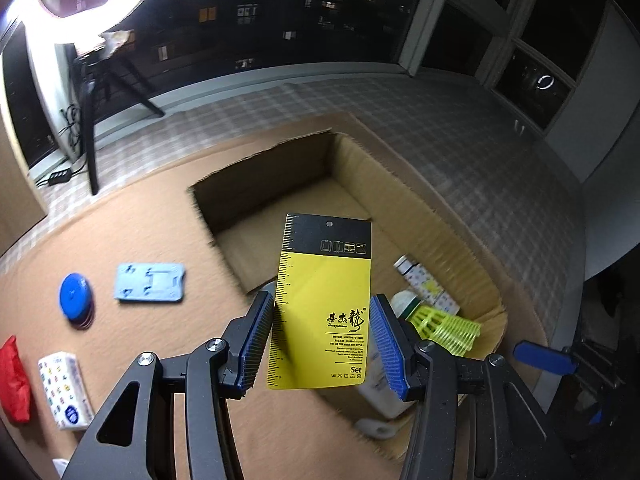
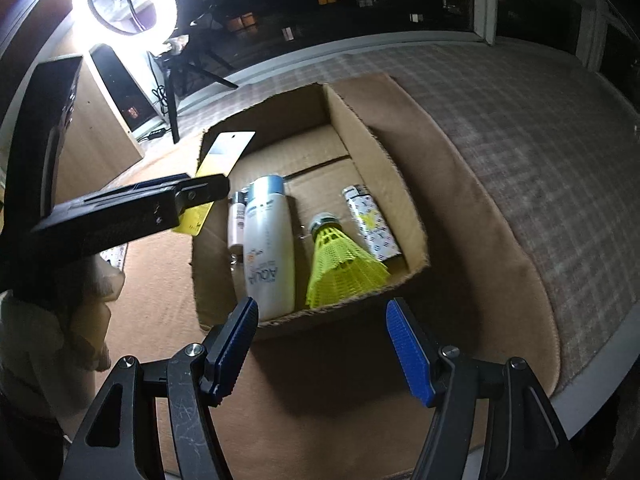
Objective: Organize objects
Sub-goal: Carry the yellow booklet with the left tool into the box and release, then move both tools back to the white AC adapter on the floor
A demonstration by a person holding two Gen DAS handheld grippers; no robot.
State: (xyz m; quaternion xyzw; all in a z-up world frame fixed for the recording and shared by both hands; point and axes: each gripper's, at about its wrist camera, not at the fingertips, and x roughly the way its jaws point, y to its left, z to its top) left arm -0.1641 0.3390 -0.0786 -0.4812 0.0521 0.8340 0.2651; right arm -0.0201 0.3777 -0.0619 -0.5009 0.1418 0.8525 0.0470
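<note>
Left tongs (image 1: pixel 322 342) clench the yellow tag (image 1: pixel 324 304) edgewise (over the box (image 1: pixel 448 232)); right tongs (image 2: pixel 322 346) gape.

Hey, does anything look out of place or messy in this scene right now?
Nothing is spilled or broken. The cardboard box has ragged, torn-looking rim edges. A blue disc, a light blue flat piece, a tissue pack and a red item lie loose outside it. The left gripper holds a yellow tag.

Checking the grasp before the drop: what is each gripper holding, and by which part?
The left gripper pinches the yellow-and-black hang tag by its side edges, lower half. The right gripper holds nothing.
</note>
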